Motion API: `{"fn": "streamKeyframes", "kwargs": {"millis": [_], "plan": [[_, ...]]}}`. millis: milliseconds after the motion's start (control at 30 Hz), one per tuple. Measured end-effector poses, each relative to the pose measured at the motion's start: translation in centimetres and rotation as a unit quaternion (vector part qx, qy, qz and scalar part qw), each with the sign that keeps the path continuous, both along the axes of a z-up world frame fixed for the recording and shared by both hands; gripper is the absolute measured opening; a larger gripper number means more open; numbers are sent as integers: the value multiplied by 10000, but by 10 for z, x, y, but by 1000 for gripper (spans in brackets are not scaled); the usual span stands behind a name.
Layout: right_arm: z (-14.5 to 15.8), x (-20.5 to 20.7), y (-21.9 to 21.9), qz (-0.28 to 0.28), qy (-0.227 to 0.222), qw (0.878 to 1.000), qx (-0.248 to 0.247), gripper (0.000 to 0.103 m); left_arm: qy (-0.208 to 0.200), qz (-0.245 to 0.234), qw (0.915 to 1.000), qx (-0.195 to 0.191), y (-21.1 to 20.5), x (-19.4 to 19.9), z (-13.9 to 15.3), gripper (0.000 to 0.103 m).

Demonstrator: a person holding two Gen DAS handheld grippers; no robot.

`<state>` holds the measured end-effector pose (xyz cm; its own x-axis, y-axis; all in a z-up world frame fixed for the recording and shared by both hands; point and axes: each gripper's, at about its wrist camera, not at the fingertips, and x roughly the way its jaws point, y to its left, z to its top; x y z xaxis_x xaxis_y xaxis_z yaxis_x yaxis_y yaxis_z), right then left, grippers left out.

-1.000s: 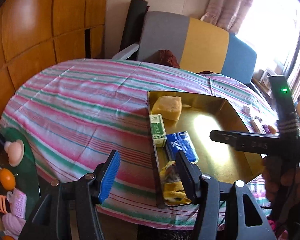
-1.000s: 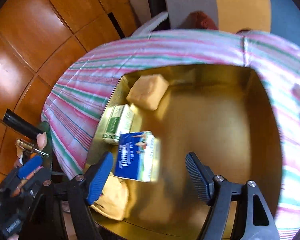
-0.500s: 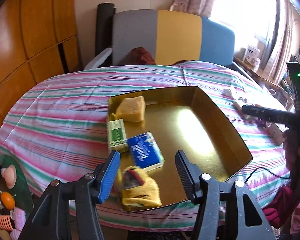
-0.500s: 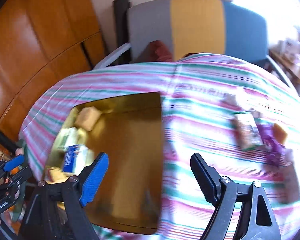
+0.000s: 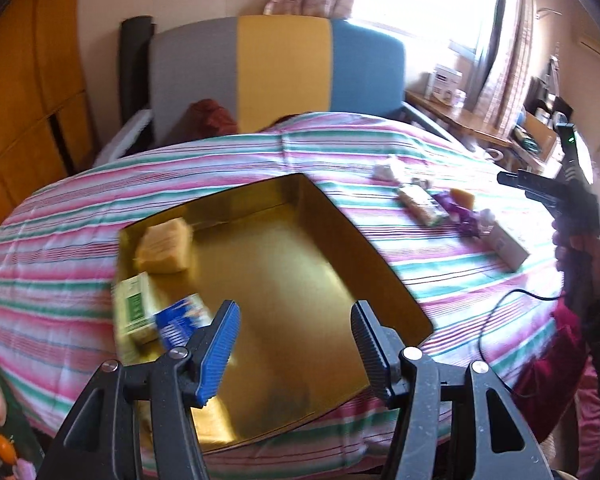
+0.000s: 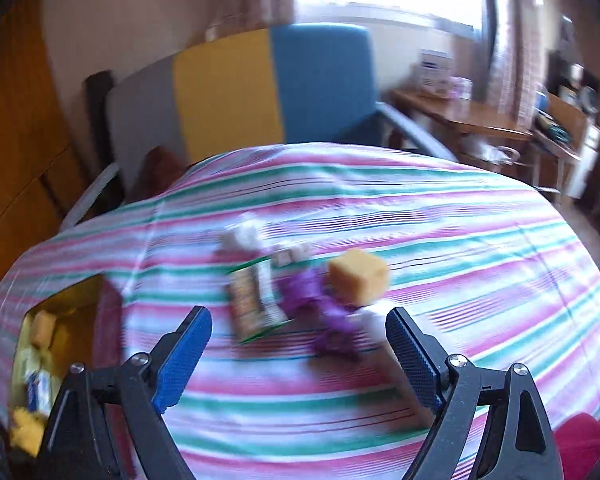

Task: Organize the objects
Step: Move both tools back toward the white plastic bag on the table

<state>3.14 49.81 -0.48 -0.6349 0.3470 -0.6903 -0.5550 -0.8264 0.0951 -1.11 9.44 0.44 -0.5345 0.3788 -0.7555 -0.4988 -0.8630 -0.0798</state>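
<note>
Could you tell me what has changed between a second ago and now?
The right gripper swung off the gold tray toward the loose snacks on the striped cloth, its empty jaws opening wider. The left gripper stays half-open, empty. The tray's items stayed put.

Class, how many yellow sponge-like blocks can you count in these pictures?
2: one yellow sponge block in the gold tray's far-left corner, another on the striped tablecloth beside purple wrappers.

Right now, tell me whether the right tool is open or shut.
Open. The right tool has just been opening; its fingers stand wide apart with only the striped tablecloth and loose snacks beyond, nothing gripped.
</note>
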Motion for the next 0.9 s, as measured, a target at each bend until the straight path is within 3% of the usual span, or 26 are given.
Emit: {"fn": "streamKeyframes", "kwargs": {"millis": [133,233,467,600,900], "plan": [[-15,21,45,-634,250,9973,-255,89,-183,-327,9993,23,32,-7,1,61],[-27,31,69,-1026,338,9903,-878,89,-381,-491,9981,51,56,-12,-2,63],[-27,41,78,-1117,640,9829,-1319,91,-789,-818,9935,90,123,-33,-11,63],[-31,43,79,-1124,640,9801,-1503,92,-843,-907,9922,-101,156,-49,-15,63],[-30,45,77,-965,770,9781,-1678,93,-1252,-936,9877,-3,225,-123,-30,63]]}}
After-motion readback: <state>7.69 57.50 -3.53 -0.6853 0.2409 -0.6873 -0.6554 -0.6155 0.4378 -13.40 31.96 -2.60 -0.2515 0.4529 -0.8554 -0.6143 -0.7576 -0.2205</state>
